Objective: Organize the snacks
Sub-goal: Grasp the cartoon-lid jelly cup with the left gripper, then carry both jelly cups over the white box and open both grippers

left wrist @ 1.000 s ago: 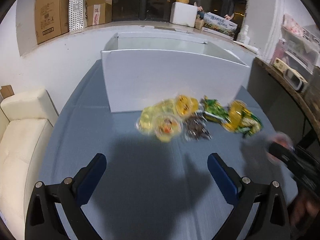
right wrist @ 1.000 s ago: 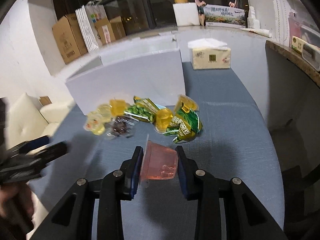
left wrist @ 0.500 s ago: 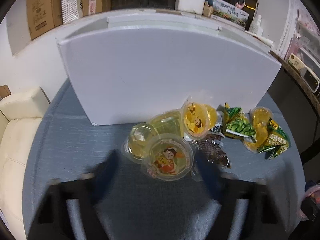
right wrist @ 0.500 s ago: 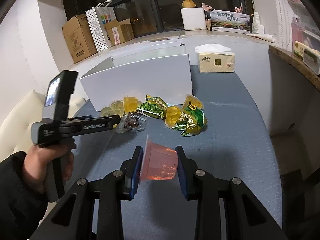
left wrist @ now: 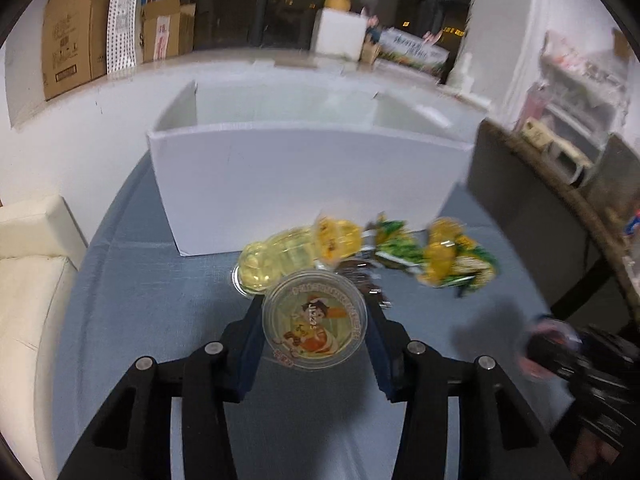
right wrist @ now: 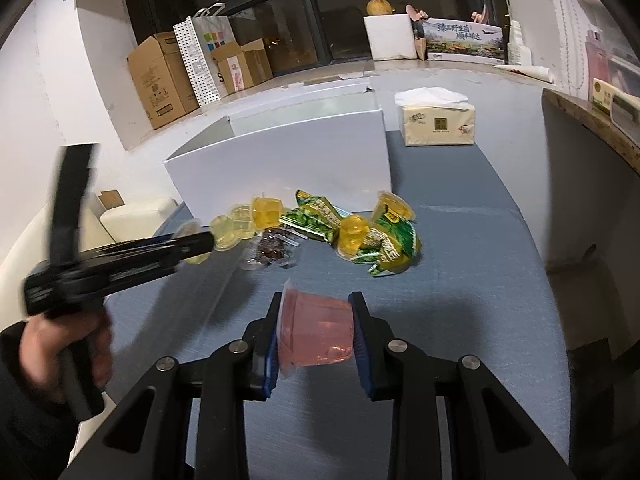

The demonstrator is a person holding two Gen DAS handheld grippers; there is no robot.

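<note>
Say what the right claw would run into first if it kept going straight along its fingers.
The right claw, shut on a pink jelly cup, points down at bare blue tablecloth. It would probably meet the cloth first, just short of the green snack packets, though depth is hard to judge.

The white box [right wrist: 280, 160] stands open-topped at the back of the blue surface [right wrist: 460, 280]. Against its front wall a row of jelly cups and snack packets [right wrist: 320, 232] blocks the way. A tissue pack [right wrist: 438, 124] sits right of the box; nearer than the snacks, the surface lies bare.
</note>
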